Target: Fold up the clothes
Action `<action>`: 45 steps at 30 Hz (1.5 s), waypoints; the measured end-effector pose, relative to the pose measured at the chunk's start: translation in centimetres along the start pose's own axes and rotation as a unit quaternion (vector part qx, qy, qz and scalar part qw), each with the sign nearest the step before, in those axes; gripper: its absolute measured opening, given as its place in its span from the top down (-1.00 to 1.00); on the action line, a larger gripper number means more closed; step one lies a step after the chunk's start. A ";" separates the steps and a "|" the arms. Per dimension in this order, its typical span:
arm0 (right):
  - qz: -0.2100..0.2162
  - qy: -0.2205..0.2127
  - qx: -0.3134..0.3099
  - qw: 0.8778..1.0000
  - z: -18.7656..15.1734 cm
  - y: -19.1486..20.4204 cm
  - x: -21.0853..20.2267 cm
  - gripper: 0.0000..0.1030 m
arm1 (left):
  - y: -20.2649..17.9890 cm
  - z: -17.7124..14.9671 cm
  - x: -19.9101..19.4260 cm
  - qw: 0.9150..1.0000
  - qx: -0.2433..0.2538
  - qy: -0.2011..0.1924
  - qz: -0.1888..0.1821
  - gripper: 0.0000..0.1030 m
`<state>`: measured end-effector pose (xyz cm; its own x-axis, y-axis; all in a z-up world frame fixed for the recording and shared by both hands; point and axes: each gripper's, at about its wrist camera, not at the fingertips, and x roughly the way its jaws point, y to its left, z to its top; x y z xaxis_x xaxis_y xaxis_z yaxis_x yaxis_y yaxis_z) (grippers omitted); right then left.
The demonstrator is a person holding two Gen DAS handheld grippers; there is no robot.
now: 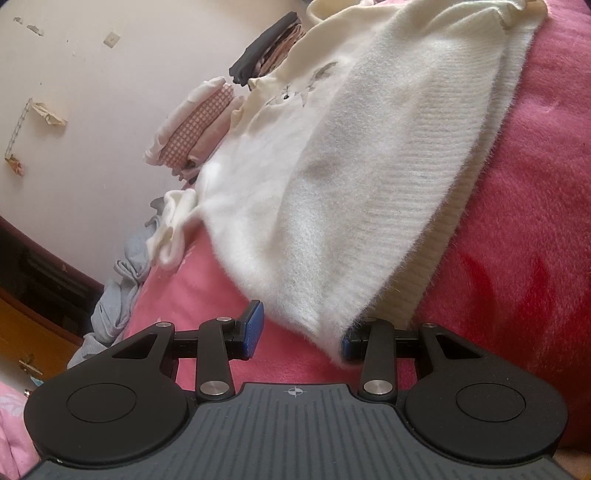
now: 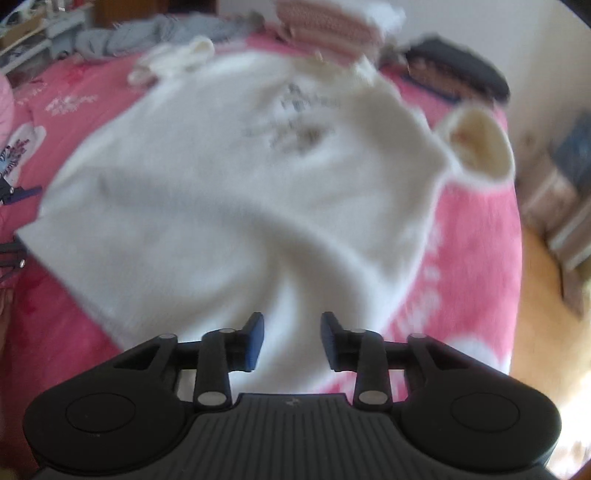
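pink bed [image 1: 535, 221] | left gripper [image 1: 301, 334] open, sweater [image 1: 351, 177] corner between pads | right gripper [image 2: 291, 341] open, empty

Taking the white sweater [image 2: 229, 192] as landmark. Bare pink blanket [image 2: 461, 266] right of it and along its near hem: open passage. Beyond its collar, blocked by a folded checked stack [image 2: 325, 26] and a dark folded pile [image 2: 458, 77] just beside. Off its far left corner, a small cream garment [image 2: 177, 59] and crumpled grey clothing [image 2: 147, 37] in the way. Right sleeve cuff [image 2: 476, 147] standing up open. Near corner draped between the parted pads of the left gripper [image 1: 301, 334]; right gripper [image 2: 291, 341] clear above the hem, nothing between its pads.
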<state>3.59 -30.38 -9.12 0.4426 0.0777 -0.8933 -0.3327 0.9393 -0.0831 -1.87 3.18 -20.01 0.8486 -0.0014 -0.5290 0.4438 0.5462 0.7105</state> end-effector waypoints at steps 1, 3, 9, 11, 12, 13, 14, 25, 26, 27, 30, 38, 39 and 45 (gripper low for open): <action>0.004 0.018 0.015 1.000 -0.1 -0.2 0.0 0.27 | 0.0 0.0 0.0 1.000 0.001 -0.001 0.000 0.24; 0.020 0.074 0.063 0.995 -0.2 -1.2 0.9 0.24 | -0.1 0.0 0.0 1.000 0.002 -0.002 0.001 0.24; 0.090 0.178 0.240 0.950 -1.5 -5.0 3.8 0.21 | -0.1 -0.1 0.1 1.000 0.002 -0.005 0.003 0.24; 0.098 0.183 0.269 0.941 -2.0 -5.5 4.4 0.21 | -0.2 -0.2 0.1 1.000 0.002 -0.006 0.003 0.24; 0.102 0.184 0.278 0.937 -2.2 -5.6 4.6 0.21 | -0.2 -0.2 0.1 1.000 0.002 -0.007 0.003 0.24; 0.102 0.184 0.283 0.936 -2.3 -5.6 4.7 0.24 | -0.2 -0.2 0.1 1.000 0.003 -0.008 0.003 0.24; 0.100 0.181 0.281 0.937 -2.4 -5.5 4.7 0.34 | -0.2 -0.3 0.1 1.000 0.004 -0.009 0.003 0.24; -0.046 0.186 0.083 0.978 -3.3 -1.5 4.2 0.91 | -0.3 -0.6 0.1 1.000 0.013 -0.019 0.001 0.24; -0.049 0.181 0.078 0.979 -3.4 -1.4 3.9 0.91 | -0.3 -0.6 0.1 1.000 0.013 -0.019 0.002 0.24; -0.051 0.177 0.075 0.980 -3.3 -1.2 3.7 0.91 | -0.3 -0.5 0.1 1.000 0.014 -0.020 0.002 0.24; -0.077 0.149 0.051 0.984 -2.9 -0.7 2.2 0.88 | -0.4 -0.5 0.1 1.000 0.019 -0.021 0.003 0.23; 0.029 0.045 -0.085 0.995 -0.2 5.7 -0.7 0.75 | -0.3 -0.5 0.0 0.999 0.032 -0.021 0.001 0.23; 0.039 0.044 -0.114 0.992 0.2 7.0 -0.4 0.75 | -0.3 -0.5 -0.1 0.999 0.034 -0.021 0.000 0.23; 0.104 0.019 -0.175 0.979 1.9 11.0 2.2 0.75 | -0.1 -0.4 -0.1 0.999 0.038 -0.020 -0.008 0.21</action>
<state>2.45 -19.28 -11.12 0.3069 0.2359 -0.9221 -0.6793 0.7328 -0.0386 -2.13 3.50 -20.22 0.8516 -0.0429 -0.5224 0.4759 0.4813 0.7361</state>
